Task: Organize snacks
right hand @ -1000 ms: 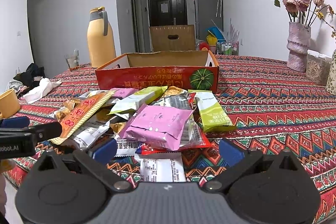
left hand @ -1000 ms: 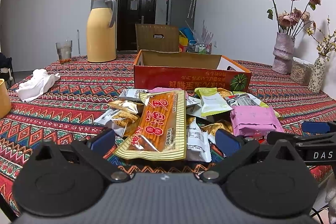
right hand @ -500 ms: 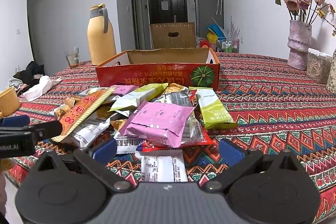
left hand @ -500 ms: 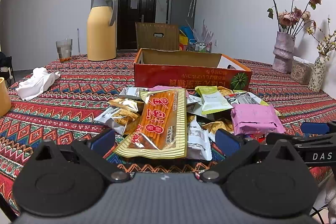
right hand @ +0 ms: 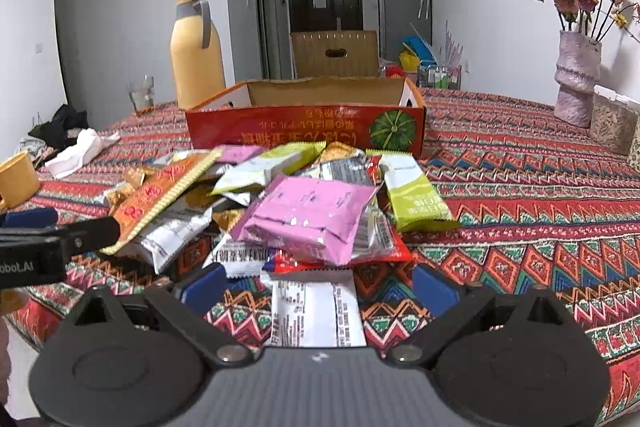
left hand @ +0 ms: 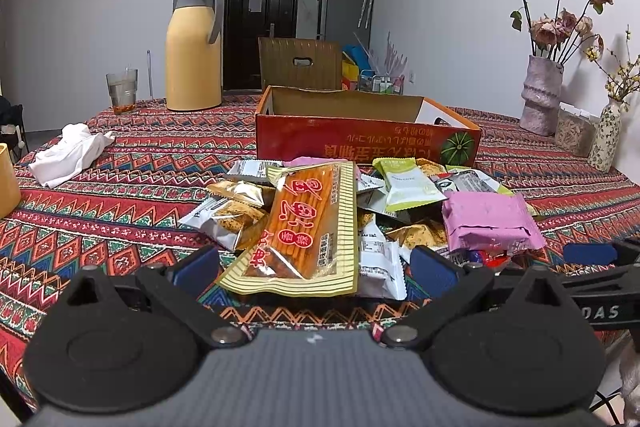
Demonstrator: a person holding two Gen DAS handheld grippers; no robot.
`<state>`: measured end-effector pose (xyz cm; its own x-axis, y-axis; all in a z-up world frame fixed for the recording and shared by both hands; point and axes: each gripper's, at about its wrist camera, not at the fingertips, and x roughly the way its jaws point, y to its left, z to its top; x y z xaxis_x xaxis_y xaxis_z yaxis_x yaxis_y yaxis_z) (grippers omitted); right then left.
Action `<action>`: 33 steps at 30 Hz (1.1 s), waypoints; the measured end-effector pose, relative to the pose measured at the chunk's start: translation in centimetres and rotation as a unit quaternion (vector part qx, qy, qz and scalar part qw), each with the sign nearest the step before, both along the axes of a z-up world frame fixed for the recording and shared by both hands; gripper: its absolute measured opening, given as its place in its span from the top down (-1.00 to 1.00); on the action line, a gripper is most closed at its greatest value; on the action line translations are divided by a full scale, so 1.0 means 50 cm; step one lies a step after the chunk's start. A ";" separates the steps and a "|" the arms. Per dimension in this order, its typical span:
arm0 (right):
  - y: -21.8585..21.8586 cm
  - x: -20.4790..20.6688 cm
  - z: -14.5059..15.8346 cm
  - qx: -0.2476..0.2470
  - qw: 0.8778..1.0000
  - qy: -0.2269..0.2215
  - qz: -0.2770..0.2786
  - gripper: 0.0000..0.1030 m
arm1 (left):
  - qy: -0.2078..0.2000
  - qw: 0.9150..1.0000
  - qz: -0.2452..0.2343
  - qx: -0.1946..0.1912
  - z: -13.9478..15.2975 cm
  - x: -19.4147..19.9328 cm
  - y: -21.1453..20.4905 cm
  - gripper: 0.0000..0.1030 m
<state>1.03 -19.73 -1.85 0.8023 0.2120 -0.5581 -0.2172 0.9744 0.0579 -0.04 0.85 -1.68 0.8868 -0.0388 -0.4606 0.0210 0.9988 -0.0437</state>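
Note:
A pile of snack packets lies on the patterned tablecloth in front of an open red cardboard box (left hand: 360, 143) (right hand: 304, 131). An orange and yellow packet (left hand: 304, 227) (right hand: 160, 195) lies at the pile's left, a pink packet (left hand: 488, 223) (right hand: 312, 215) on top at the right, green packets (left hand: 404, 183) (right hand: 416, 199) behind. A white packet (right hand: 316, 307) lies nearest. My left gripper (left hand: 314, 267) is open, its fingers on either side of the orange packet's near end. My right gripper (right hand: 318, 287) is open, just short of the pink packet.
A yellow thermos (left hand: 194, 47) and a glass (left hand: 122, 89) stand at the back left. A white cloth (left hand: 68, 153) lies left. Vases with dried flowers (left hand: 542, 95) stand at the right. A yellow cup (right hand: 16, 179) sits at the left edge.
Both grippers have moved slightly forward toward the pile. Both stay open and the packets have not moved.

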 end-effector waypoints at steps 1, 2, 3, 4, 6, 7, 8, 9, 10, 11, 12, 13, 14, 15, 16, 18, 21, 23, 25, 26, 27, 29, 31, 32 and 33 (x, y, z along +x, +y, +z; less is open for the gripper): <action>0.002 0.003 -0.003 -0.002 1.000 0.005 0.001 -0.77 | 0.001 1.000 0.000 0.000 0.000 0.001 0.000 -1.00; 0.003 0.005 -0.007 -0.002 1.000 0.010 0.004 -0.73 | 0.001 1.000 0.000 0.000 -0.001 0.001 0.001 -1.00; 0.005 0.009 -0.011 -0.003 1.000 0.016 0.005 -0.68 | 0.002 1.000 0.000 0.000 -0.001 0.001 0.001 -1.00; 0.007 0.012 -0.016 -0.006 1.000 0.021 0.005 -0.63 | 0.003 1.000 0.000 0.000 -0.001 0.002 0.002 -1.00; 0.010 0.017 -0.024 -0.011 0.999 0.030 0.006 -0.54 | 0.004 1.000 0.001 0.000 -0.001 0.003 0.004 -1.00; 0.012 0.020 -0.029 -0.014 0.999 0.035 0.007 -0.47 | 0.005 1.000 0.001 -0.001 -0.002 0.003 0.004 -1.00; 0.014 0.023 -0.033 -0.018 0.999 0.040 0.006 -0.43 | 0.005 1.000 0.001 0.000 -0.002 0.004 0.005 -1.00; 0.015 0.025 -0.038 -0.023 0.999 0.045 0.005 -0.40 | 0.006 1.000 0.001 0.000 -0.002 0.004 0.005 -1.00; 0.018 0.024 -0.040 -0.032 0.999 0.040 0.005 -0.40 | 0.006 1.000 0.001 0.002 -0.002 0.005 0.004 -1.00; 0.018 0.024 -0.040 -0.032 0.999 0.040 0.006 -0.39 | 0.007 1.000 0.000 0.003 -0.003 0.005 0.004 -1.00; 0.018 0.024 -0.040 -0.031 0.999 0.041 0.007 -0.37 | 0.008 1.000 0.000 0.002 -0.003 0.005 0.004 -1.00; 0.018 0.023 -0.040 -0.032 0.999 0.041 0.010 -0.30 | 0.008 1.000 -0.001 0.002 -0.003 0.005 0.004 -1.00; 0.018 0.021 -0.040 -0.032 0.999 0.040 0.013 -0.25 | 0.008 1.000 -0.001 0.002 -0.003 0.005 0.004 -1.00; 0.018 0.019 -0.039 -0.031 0.999 0.039 0.017 -0.12 | 0.009 1.000 -0.001 0.002 -0.003 0.006 0.004 -1.00; 0.017 0.016 -0.038 -0.030 0.999 0.039 0.020 0.05 | 0.008 1.000 -0.001 0.002 -0.003 0.006 0.004 -1.00; 0.016 0.014 -0.035 -0.030 0.998 0.039 0.024 0.13 | 0.008 1.000 -0.001 0.002 -0.002 0.006 0.004 -1.00; 0.012 0.007 -0.032 -0.028 0.999 0.038 0.027 0.17 | 0.008 1.000 -0.001 0.002 -0.002 0.006 0.004 -1.00; 0.007 0.003 -0.029 -0.020 0.999 0.037 0.026 0.17 | 0.008 1.000 -0.002 0.001 -0.003 0.006 0.004 -1.00; 0.004 -0.005 -0.024 -0.018 0.999 0.030 0.025 0.17 | 0.010 1.000 -0.003 0.000 -0.002 0.006 0.005 -1.00; 0.003 -0.009 -0.020 -0.017 0.999 0.026 0.025 0.17 | 0.010 1.000 -0.004 -0.001 -0.001 0.006 0.006 -1.00; 0.002 -0.013 -0.017 -0.016 0.999 0.022 0.025 0.17 | 0.010 1.000 -0.004 -0.001 -0.001 0.007 0.006 -1.00; -0.001 -0.020 -0.010 -0.018 0.999 0.016 0.022 0.17 | 0.010 1.000 -0.005 0.000 0.002 0.007 0.006 -1.00; -0.006 -0.027 -0.003 -0.019 1.000 0.008 0.017 0.17 | 0.009 1.000 -0.006 0.001 0.006 0.011 0.007 -1.00; -0.010 -0.030 0.000 -0.019 1.000 0.005 0.014 0.17 | 0.009 1.000 -0.005 0.002 0.008 0.014 0.007 -1.00; -0.014 -0.034 0.004 -0.019 1.000 0.001 0.010 0.17 | 0.010 1.000 -0.004 0.002 0.009 0.018 0.008 -1.00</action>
